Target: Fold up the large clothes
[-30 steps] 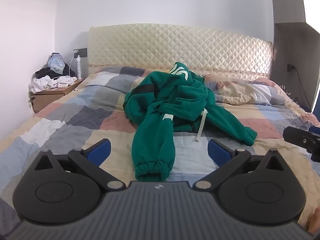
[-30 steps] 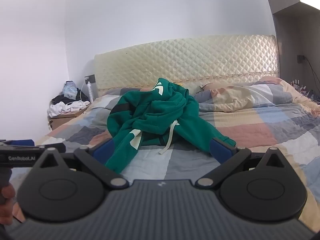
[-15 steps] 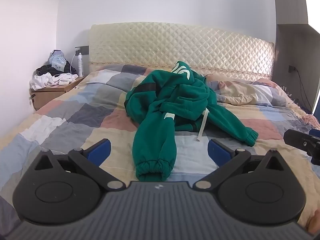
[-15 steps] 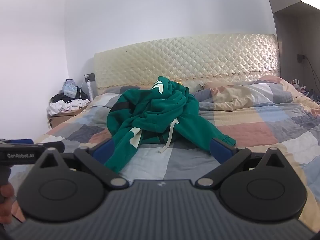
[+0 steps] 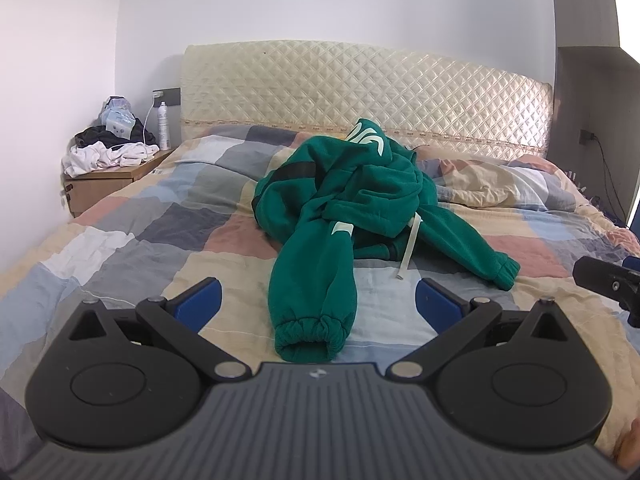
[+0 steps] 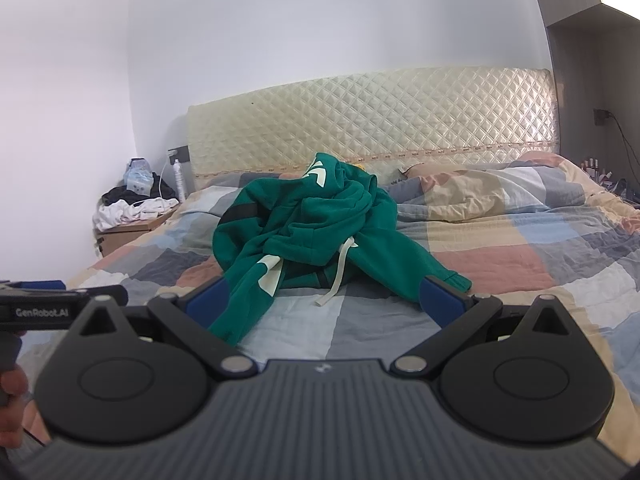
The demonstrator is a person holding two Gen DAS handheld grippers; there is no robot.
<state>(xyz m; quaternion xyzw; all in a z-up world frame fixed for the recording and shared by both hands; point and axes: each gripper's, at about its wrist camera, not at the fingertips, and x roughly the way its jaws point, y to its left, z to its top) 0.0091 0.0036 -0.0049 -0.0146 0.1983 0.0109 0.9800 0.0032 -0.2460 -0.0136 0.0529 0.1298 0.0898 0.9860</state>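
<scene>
A green hoodie [image 5: 352, 204] lies crumpled in a heap in the middle of the bed, one sleeve stretched toward me with its cuff [image 5: 310, 340] nearest, the other sleeve [image 5: 472, 248] running right. A white drawstring [image 5: 408, 252] hangs from it. My left gripper [image 5: 318, 300] is open, held above the bed short of the near cuff, nothing between its blue pads. In the right wrist view the hoodie [image 6: 316, 228] sits ahead, and my right gripper [image 6: 326, 300] is open and holds nothing, apart from the cloth.
A patchwork quilt [image 5: 132, 240] covers the bed, bunched at the far right [image 5: 500, 184]. A quilted headboard [image 5: 360, 88] stands behind. A wooden nightstand [image 5: 108, 184] at left holds piled clothes and a bottle. A person's hand [image 6: 12, 392] holds the left gripper's handle.
Both views have tilted up slightly, so the hoodie and bed sit a little lower in frame. The hoodie has not moved and both grippers stay open.
</scene>
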